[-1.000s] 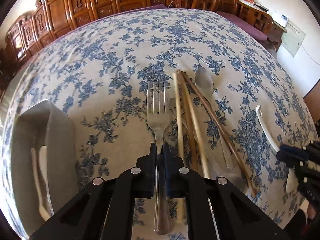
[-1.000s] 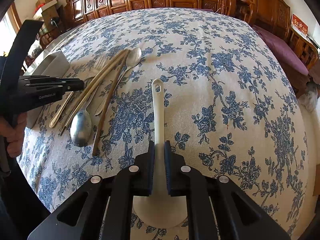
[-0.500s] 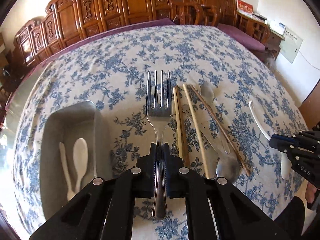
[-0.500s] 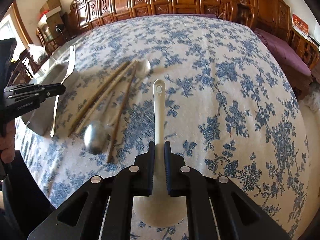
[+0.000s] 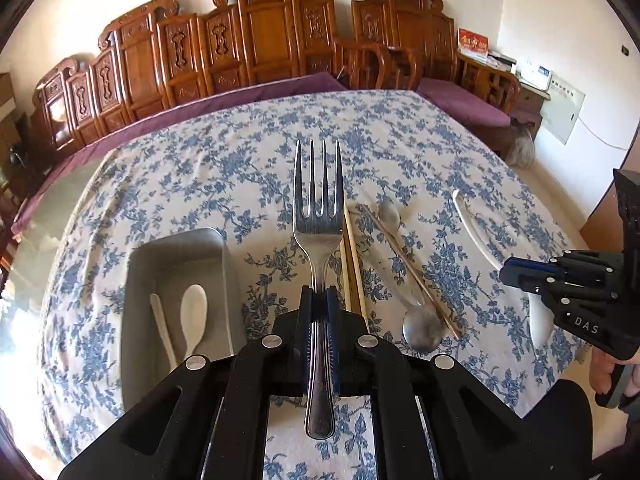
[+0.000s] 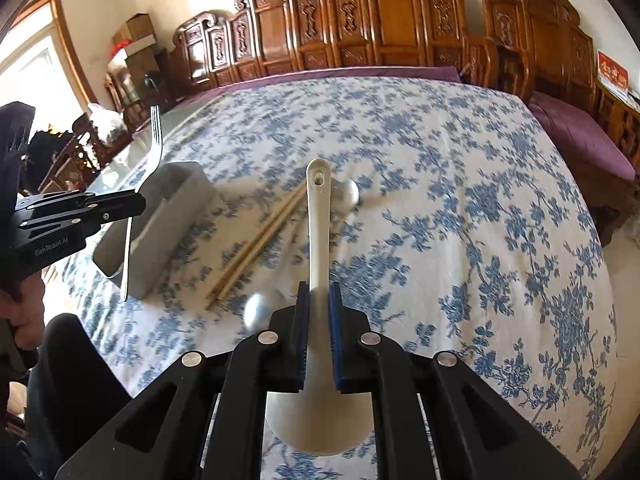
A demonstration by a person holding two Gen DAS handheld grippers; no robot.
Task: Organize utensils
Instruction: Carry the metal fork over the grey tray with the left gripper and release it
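A: What moved?
B: Both grippers rose off the desk. Left fingers pinched the fork, right of the tray.
A: Right fingers?
B: Pinching the white spoon, further right of the tray.

Open blue-flowered tablecloth stretches clear across the far and right side of the table, free for a gripper to pass. Toward the left, the grey tray sits with two white spoons on its floor, the rest of it bare. Between tray and open cloth, chopsticks and two metal spoons clutter the surface. Carved wooden chairs line the far edge.
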